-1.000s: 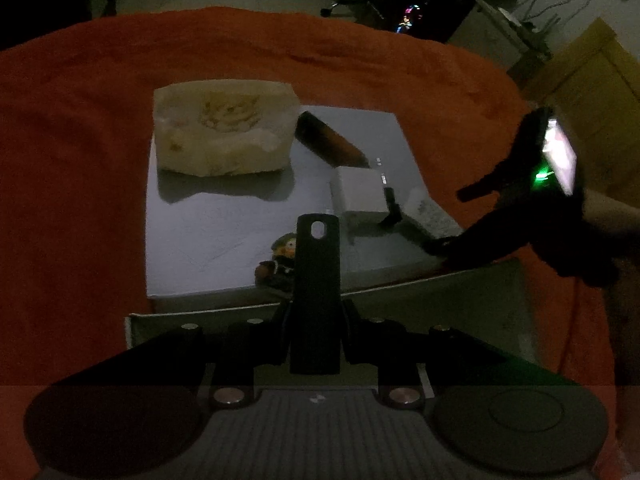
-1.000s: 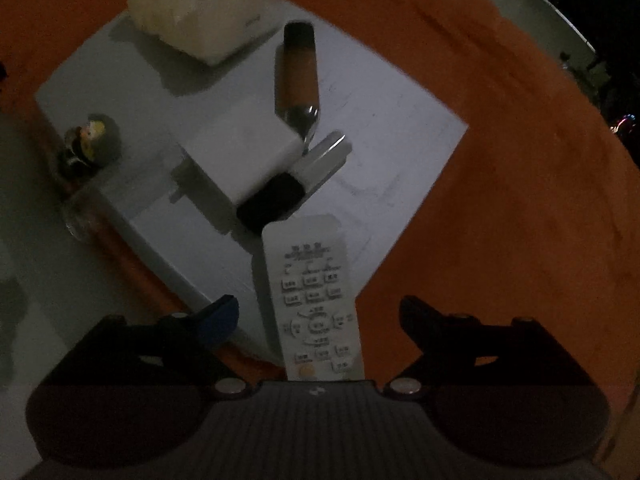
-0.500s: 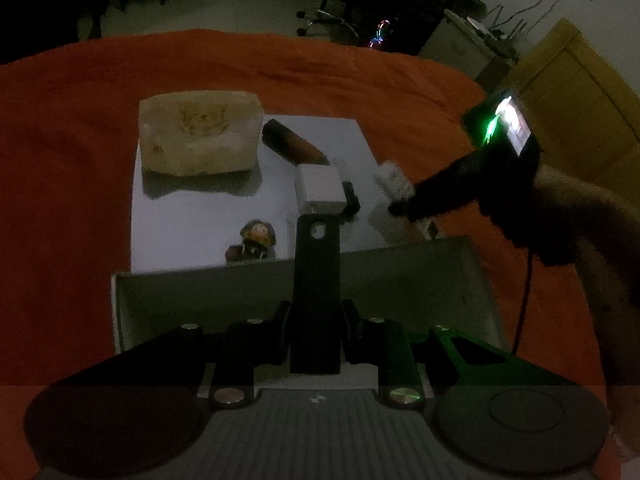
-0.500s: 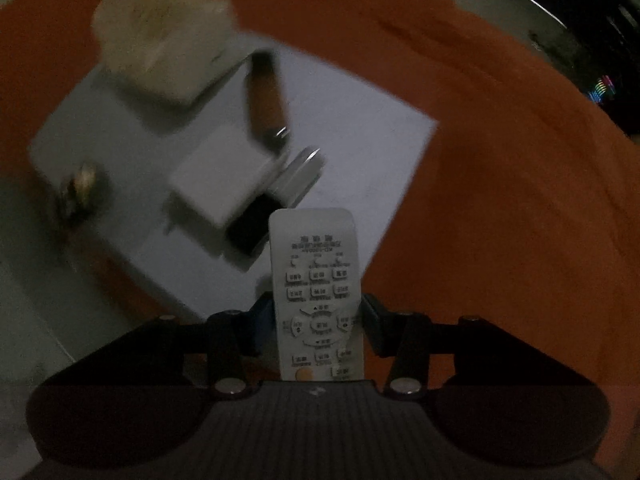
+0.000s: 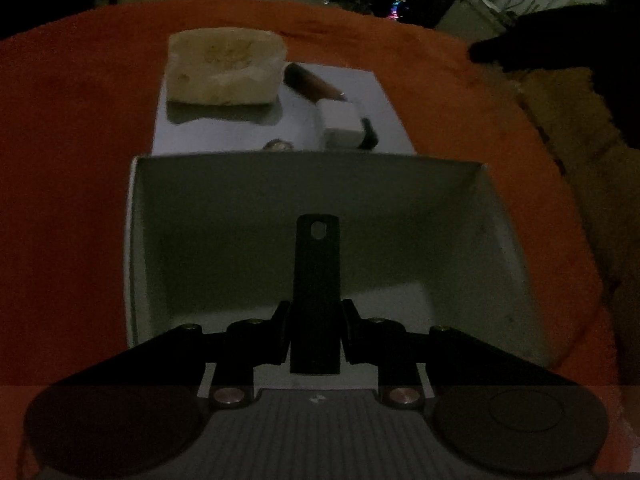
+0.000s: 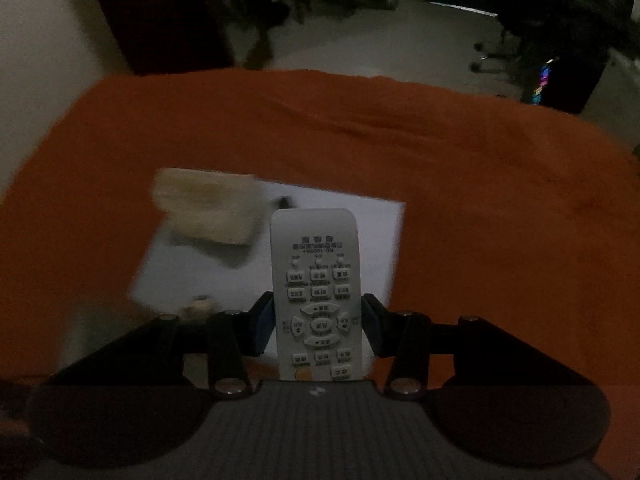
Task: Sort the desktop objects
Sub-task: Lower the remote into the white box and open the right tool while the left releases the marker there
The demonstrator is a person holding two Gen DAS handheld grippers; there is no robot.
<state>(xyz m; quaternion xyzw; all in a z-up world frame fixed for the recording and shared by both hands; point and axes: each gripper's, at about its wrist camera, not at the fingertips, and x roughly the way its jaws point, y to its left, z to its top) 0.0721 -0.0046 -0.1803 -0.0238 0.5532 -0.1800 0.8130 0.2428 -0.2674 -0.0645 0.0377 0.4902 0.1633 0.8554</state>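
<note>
Remote (image 6: 315, 280): smooth white plastic. Table cover (image 6: 480, 184): matt orange cloth. Box (image 5: 500, 240): matt cardboard.

I see a pale grey plastic remote control (image 6: 316, 292) with white buttons and one orange button at its near end, a rust-orange fuzzy tablecloth (image 6: 480, 200), a cream crumpled tissue pack (image 5: 226, 66), and a grey-white open cardboard box (image 5: 312, 184)

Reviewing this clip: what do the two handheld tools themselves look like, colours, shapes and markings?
Both are black with a grey ribbed base bearing a small white mark, angular linkage arms, copper-coloured pivot bolts and round black discs at the lower corners. The right tool has blue pads; the left tool looks all black. No cables or sleeves show clearly.
</note>
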